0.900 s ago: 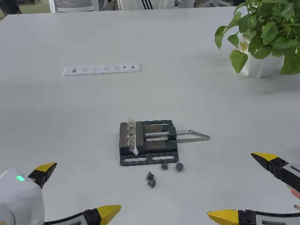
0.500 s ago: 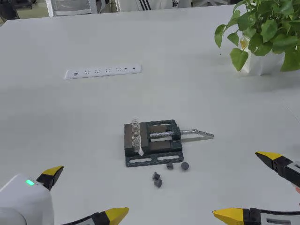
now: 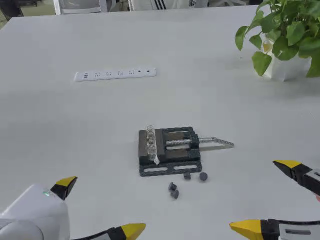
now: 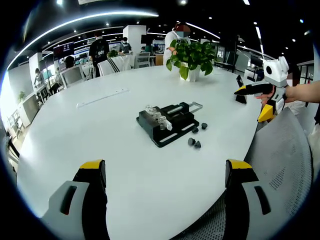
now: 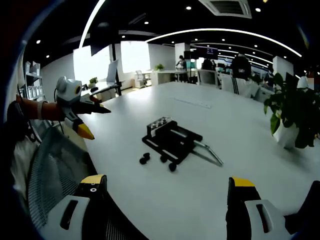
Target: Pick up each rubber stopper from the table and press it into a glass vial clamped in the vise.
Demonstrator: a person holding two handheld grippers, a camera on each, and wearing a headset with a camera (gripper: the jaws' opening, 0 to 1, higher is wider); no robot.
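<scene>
A dark vise sits mid-table with a row of clear glass vials clamped upright at its left end. Several grey rubber stoppers lie loose on the table just in front of it. My left gripper hovers open at the lower left, well short of the stoppers. Open too, my right gripper hangs at the lower right. The left gripper view has the vise and stoppers ahead of the open left gripper. From the right gripper, the vise lies ahead.
A white power strip lies at the far left of the white table. A potted plant stands at the far right. The vise's screw handle sticks out to the right. A mesh chair stands by the table edge.
The head camera has shifted, sliding the whole scene slightly right. Both grippers stay open near the table's front. Nothing on the table has moved.
</scene>
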